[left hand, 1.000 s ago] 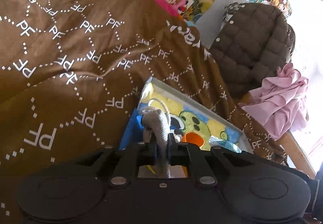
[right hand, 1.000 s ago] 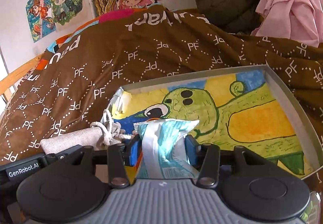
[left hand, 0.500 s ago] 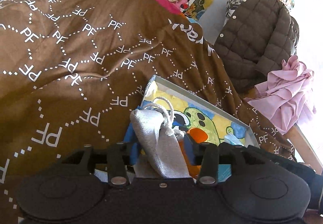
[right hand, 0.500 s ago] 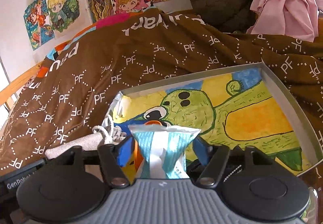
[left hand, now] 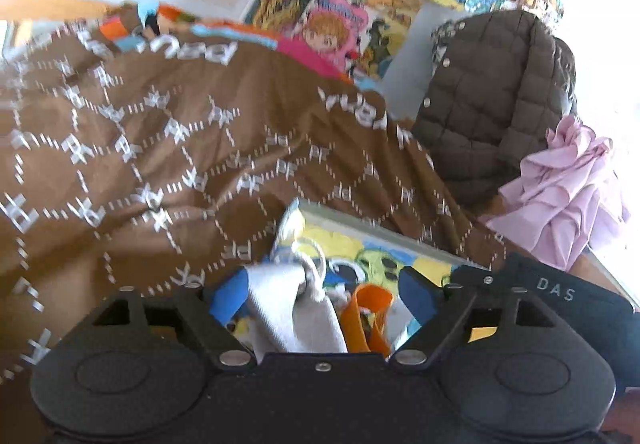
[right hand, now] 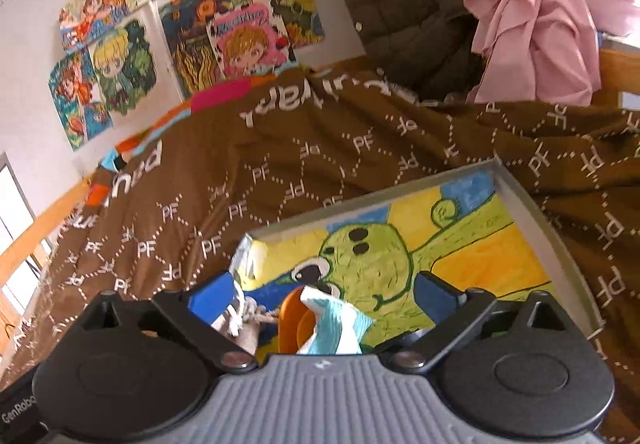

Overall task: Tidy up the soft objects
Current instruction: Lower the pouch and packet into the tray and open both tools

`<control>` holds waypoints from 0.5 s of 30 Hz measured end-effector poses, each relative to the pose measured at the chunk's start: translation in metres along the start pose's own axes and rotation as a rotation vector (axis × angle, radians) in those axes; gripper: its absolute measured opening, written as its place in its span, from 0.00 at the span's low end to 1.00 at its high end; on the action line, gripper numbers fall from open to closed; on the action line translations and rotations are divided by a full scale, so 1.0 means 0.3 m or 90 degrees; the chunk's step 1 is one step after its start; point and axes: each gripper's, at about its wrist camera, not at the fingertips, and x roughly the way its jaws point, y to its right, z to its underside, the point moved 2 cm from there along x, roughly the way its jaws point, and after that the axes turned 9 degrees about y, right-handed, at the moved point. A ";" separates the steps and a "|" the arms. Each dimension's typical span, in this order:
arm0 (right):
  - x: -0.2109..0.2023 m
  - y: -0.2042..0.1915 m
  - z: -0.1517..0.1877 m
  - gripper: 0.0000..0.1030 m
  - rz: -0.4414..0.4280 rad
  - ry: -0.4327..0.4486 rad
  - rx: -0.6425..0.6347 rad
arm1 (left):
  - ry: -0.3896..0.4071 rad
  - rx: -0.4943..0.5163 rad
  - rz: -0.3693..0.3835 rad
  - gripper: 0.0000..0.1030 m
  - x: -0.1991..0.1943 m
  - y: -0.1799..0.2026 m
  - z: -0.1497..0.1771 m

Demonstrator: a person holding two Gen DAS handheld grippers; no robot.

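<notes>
A shallow grey box (left hand: 384,234) (right hand: 536,212) with a painted green creature on its floor lies on the bed. My left gripper (left hand: 322,298) hangs over the box's near left corner with its jaws opening. A grey drawstring pouch (left hand: 288,308) lies loose between them, beside an orange piece (left hand: 370,314). My right gripper (right hand: 322,294) is close alongside, its jaws opening too. A light blue and white tissue packet (right hand: 336,328) lies free below them, next to the orange piece (right hand: 290,320) and the pouch (right hand: 248,326). Neither gripper's pads press on anything.
A brown blanket (left hand: 140,148) printed with white letters covers the bed around the box. A dark quilted jacket (left hand: 492,100) and a pink cloth (left hand: 560,196) hang at the far right. Drawings (right hand: 240,32) cover the wall, and a wooden bed rail (right hand: 44,224) runs at left.
Both grippers went from shut to wide open and lifted back a little. The left let go of the grey pouch and the right let go of the tissue packet; both now lie in the box.
</notes>
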 end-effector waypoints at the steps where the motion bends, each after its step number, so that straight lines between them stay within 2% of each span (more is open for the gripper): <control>1: -0.017 0.002 -0.008 0.98 -0.001 0.004 0.001 | 0.008 0.005 -0.004 0.83 -0.017 0.008 -0.010; 5: -0.098 0.005 -0.030 1.00 -0.005 0.015 -0.003 | 0.038 0.027 -0.021 0.94 -0.097 0.040 -0.040; 15: -0.354 -0.031 -0.044 1.00 -0.011 0.055 -0.090 | 0.075 0.057 -0.041 0.98 -0.280 0.113 -0.112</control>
